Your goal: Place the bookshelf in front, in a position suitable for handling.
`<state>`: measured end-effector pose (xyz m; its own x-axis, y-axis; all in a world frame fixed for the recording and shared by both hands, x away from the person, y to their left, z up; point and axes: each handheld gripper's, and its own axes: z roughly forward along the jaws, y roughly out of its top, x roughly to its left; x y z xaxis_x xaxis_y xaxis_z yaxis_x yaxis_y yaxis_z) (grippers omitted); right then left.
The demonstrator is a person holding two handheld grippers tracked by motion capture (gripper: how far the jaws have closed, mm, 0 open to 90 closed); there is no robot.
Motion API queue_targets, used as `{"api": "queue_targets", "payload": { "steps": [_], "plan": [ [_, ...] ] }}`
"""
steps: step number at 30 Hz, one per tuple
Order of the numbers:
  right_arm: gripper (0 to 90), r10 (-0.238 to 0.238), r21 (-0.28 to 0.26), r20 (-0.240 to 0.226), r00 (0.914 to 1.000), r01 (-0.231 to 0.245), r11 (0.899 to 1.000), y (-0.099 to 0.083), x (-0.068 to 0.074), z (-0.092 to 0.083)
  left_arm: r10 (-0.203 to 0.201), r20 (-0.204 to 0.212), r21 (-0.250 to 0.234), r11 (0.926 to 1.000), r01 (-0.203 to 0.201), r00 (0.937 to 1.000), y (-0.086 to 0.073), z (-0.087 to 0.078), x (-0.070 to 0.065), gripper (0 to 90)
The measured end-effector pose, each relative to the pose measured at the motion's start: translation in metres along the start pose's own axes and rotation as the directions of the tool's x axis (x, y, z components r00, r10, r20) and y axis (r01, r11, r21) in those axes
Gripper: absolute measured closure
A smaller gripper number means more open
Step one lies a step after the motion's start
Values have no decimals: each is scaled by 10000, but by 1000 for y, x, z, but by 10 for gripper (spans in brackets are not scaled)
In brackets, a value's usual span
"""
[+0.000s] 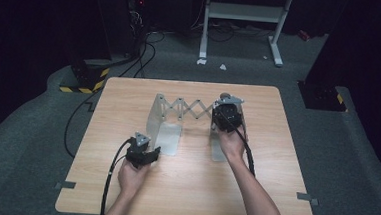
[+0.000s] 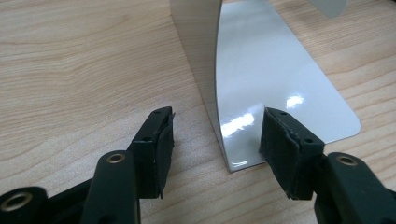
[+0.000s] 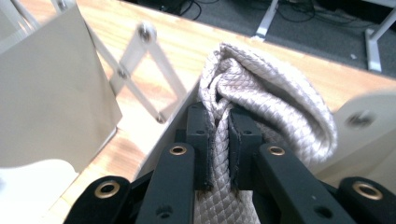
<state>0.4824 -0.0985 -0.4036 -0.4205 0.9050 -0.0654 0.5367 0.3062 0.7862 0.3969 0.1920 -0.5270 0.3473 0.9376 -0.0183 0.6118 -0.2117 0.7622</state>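
While pinched mid-fold: cloth [image 3: 261,100] btwn right hand-held gripper [image 3: 219,121] jaws.

Light wooden table [image 1: 188,187] at frame centre on grey carpet; on it an expandable metal bookend rack [image 1: 188,110], its scissor lattice stretched between a left end plate [image 1: 159,116] and a right end plate, flat feet pointing toward the bottom of the frame. Left gripper [image 1: 150,152] sits lower left of centre, just beside the left plate's foot, held by the left hand [image 1: 133,176], cable trailing off the bottom edge. Right gripper [image 1: 226,114] is right of centre at the right end plate, right hand [image 1: 232,142] behind it; jaw state not discernible here.
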Motion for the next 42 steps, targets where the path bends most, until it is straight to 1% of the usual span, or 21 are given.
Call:
{"api": "queue_targets", "payload": {
  "steps": [2,4,7,9,11,13,16,17,18,19,20,22,25,28,29,31,32,33,36,40,42],
  "plan": [
    [817,50,73,32,10000,-50,10000,3,-2,2,-4,5,-1,10000,4,10000,0,0,0,444],
    [818,105,254,137,9999,-108,9996,-1,-1,9,-5,5,1,10000,5,10000,0,0,0,444],
    [820,171,771,209,9996,-187,9968,-14,2,27,-10,5,-5,10000,10,10000,0,0,0,444],
    [821,299,1200,194,9994,-320,9923,-25,3,38,-12,9,-4,10000,12,10000,0,0,0,444],
    [821,316,1651,227,9992,-349,9857,-37,3,50,-12,11,-6,10000,12,10000,0,0,0,443],
    [821,303,1797,307,9991,-353,9831,-44,2,55,-14,13,-6,10000,14,10000,0,0,0,443],
    [821,299,1879,328,9990,-355,9815,-49,1,54,-12,13,-3,10000,12,10000,0,0,0,443],
    [821,153,1872,392,9991,-224,9821,-49,1,52,-12,13,-3,10000,12,10000,0,0,0,443],
    [821,-9,1889,569,9984,-98,9819,-49,2,50,-10,12,-5,10000,10,10000,0,0,0,443],
    [822,-236,1934,862,9960,65,9811,-48,3,48,-13,13,-5,10000,13,10000,0,0,0,443],
    [823,-439,2062,1217,9916,180,9783,-49,4,46,-14,14,-5,10000,14,10000,0,0,0,442],
    [823,-638,2347,1602,9850,248,9717,-52,4,47,-9,13,-5,10000,9,10000,0,0,0,442],
    [823,-560,2257,1820,9817,137,9741,-56,3,47,-11,20,-5,10000,11,10000,0,0,0,442],
    [822,-520,2110,1871,9810,115,9774,-57,3,47,-12,25,-2,10000,12,10000,0,0,0,441],
    [821,-311,1975,1766,9838,-45,9803,-58,2,46,-13,28,-5,10000,13,10000,0,0,0,441],
    [821,387,1616,1477,9883,-627,9849,-61,-3,44,-11,30,-3,10000,11,10000,0,0,0,440],
    [821,558,1434,1383,9888,-757,9868,-61,-5,40,-6,31,-2,10000,7,10000,0,0,0,440],
    [821,563,1404,1378,9889,-757,9872,-62,-7,38,-5,35,-2,10000,5,10000,0,0,0,440],
    [821,485,1648,1379,9893,-712,9838,-63,-9,37,-6,37,-2,10000,6,10000,0,0,0,439],
    [822,247,2080,1651,9860,-592,9763,-69,-12,46,-2,35,0,10000,2,10000,0,0,0,439],
    [822,127,2444,1803,9835,-573,9680,-75,-14,53,-3,36,1,10000,3,10000,0,0,0,439]
  ]
}}
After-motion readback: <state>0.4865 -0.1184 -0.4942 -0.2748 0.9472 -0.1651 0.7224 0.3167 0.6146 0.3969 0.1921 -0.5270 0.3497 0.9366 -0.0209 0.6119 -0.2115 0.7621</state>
